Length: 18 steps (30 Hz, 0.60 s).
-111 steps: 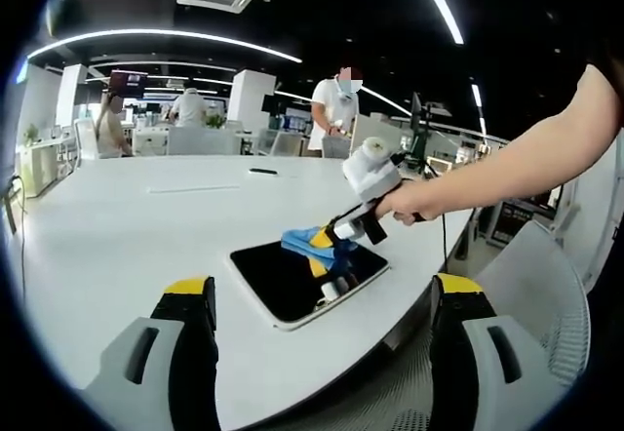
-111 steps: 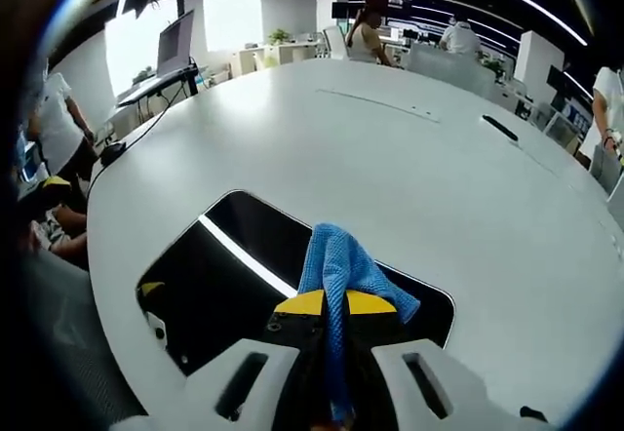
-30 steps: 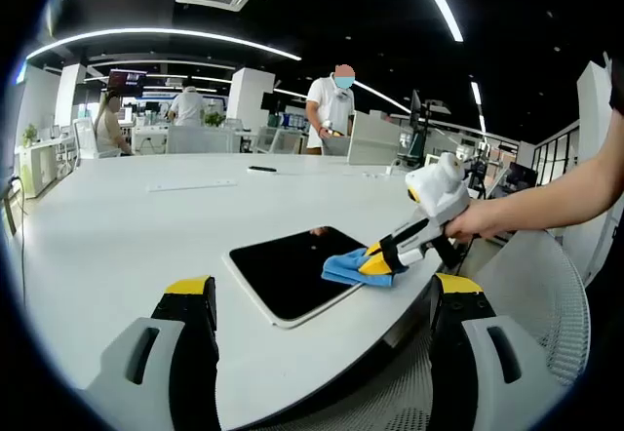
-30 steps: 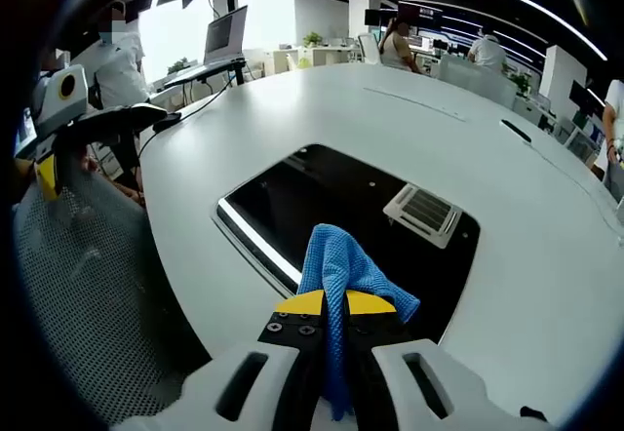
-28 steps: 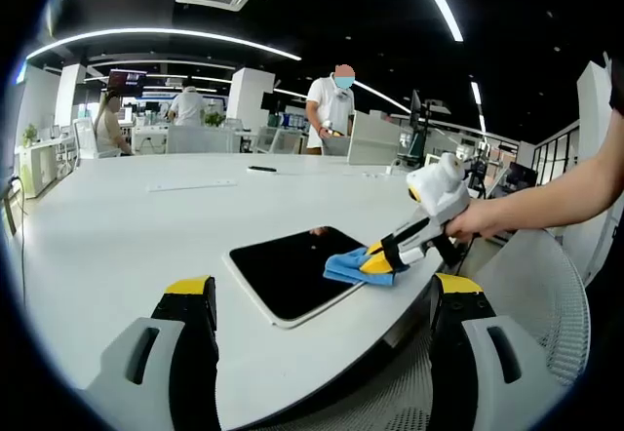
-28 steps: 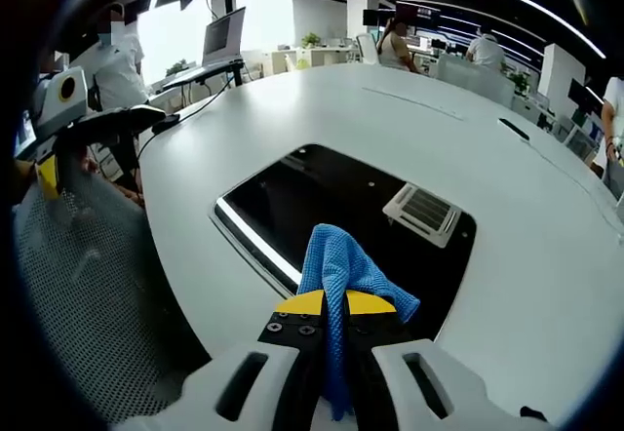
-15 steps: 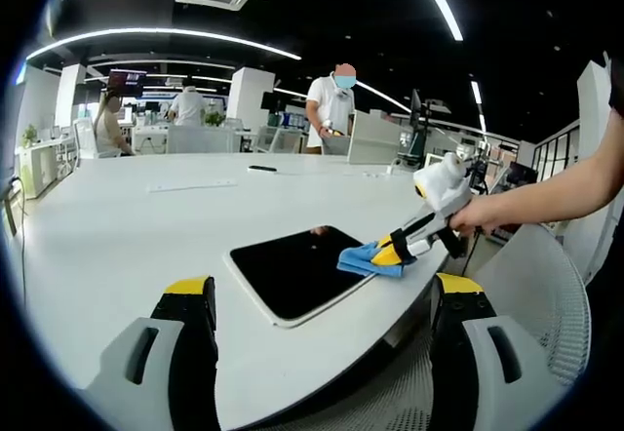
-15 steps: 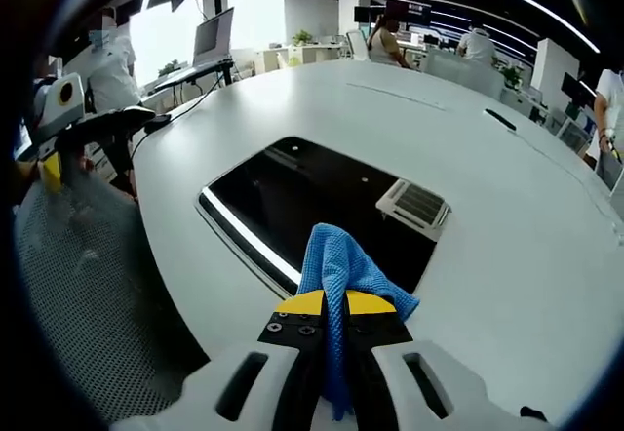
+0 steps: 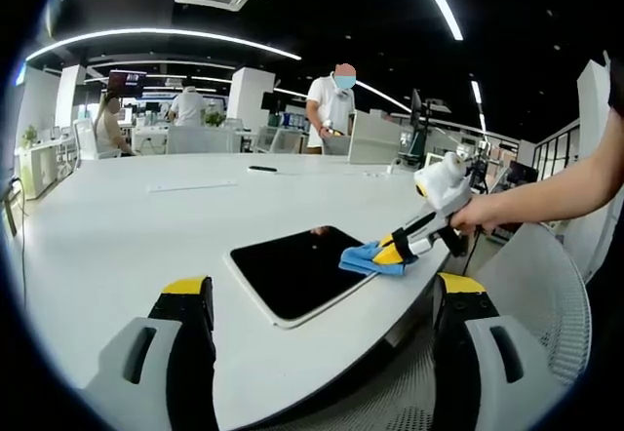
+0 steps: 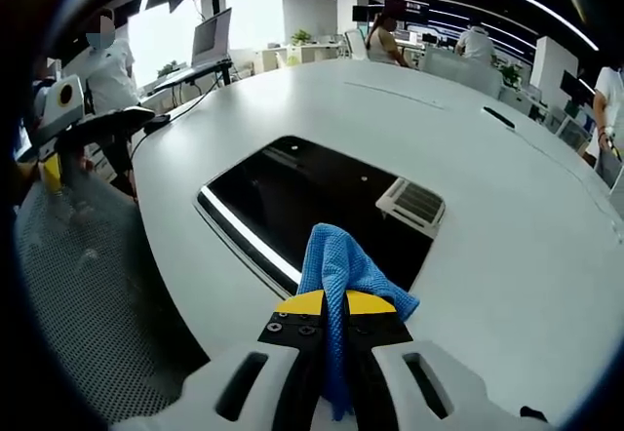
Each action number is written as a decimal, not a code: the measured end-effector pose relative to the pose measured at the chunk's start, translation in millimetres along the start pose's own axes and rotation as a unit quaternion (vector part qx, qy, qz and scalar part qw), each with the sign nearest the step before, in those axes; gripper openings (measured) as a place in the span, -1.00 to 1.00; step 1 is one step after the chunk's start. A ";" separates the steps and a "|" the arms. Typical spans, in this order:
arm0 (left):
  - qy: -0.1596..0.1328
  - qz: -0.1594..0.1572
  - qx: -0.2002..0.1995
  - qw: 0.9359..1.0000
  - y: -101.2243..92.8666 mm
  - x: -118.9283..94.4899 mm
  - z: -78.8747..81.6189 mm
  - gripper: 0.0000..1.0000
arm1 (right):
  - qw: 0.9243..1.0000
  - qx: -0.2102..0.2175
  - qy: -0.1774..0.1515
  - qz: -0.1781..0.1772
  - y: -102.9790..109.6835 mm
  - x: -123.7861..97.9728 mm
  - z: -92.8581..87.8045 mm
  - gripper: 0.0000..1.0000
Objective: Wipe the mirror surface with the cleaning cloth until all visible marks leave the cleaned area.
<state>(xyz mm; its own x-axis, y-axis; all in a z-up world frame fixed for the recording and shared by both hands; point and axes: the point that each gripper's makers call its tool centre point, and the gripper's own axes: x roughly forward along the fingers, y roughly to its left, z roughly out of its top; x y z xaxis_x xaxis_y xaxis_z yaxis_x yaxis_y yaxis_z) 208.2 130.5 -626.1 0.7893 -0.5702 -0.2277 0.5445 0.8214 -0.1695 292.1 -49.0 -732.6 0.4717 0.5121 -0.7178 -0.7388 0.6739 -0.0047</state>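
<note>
A wide white table [image 9: 117, 226] bears the dark mirror [image 9: 292, 270], lying flat near its edge (ceiling lights reflect in the glass). The left gripper [image 9: 317, 304] hangs with jaws spread wide, grasping nothing. The right gripper [image 10: 336, 304] is clenched on the blue cleaning cloth [image 10: 341, 265] at the mirror's corner. No readable writing.

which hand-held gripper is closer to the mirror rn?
Right. The right hand-held gripper, shut on the blue cloth, sits at the mirror's far-right corner. The left hand-held gripper is open, held back off the table's near edge.
</note>
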 end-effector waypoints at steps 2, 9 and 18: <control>0.002 0.001 0.000 1.000 0.2 0.0 -0.7 0.88 | 1.000 0.000 0.001 0.001 0.1 0.1 0.0 -0.99; 0.011 0.002 -0.001 1.000 0.8 0.5 -3.4 0.94 | 1.000 0.001 0.001 0.003 -1.7 1.5 1.4 -0.99; 0.010 0.007 0.003 1.000 2.4 0.4 -3.4 0.98 | 1.000 0.002 -0.002 0.002 -9.6 7.8 7.6 -0.99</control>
<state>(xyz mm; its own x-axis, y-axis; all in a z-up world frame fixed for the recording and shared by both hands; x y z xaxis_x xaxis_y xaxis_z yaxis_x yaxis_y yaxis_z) 208.8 132.1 -629.9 0.7912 -0.5581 -0.2499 0.5348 0.8297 -0.1598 306.6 -47.4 -732.8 0.4710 0.5168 -0.7149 -0.7386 0.6741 0.0007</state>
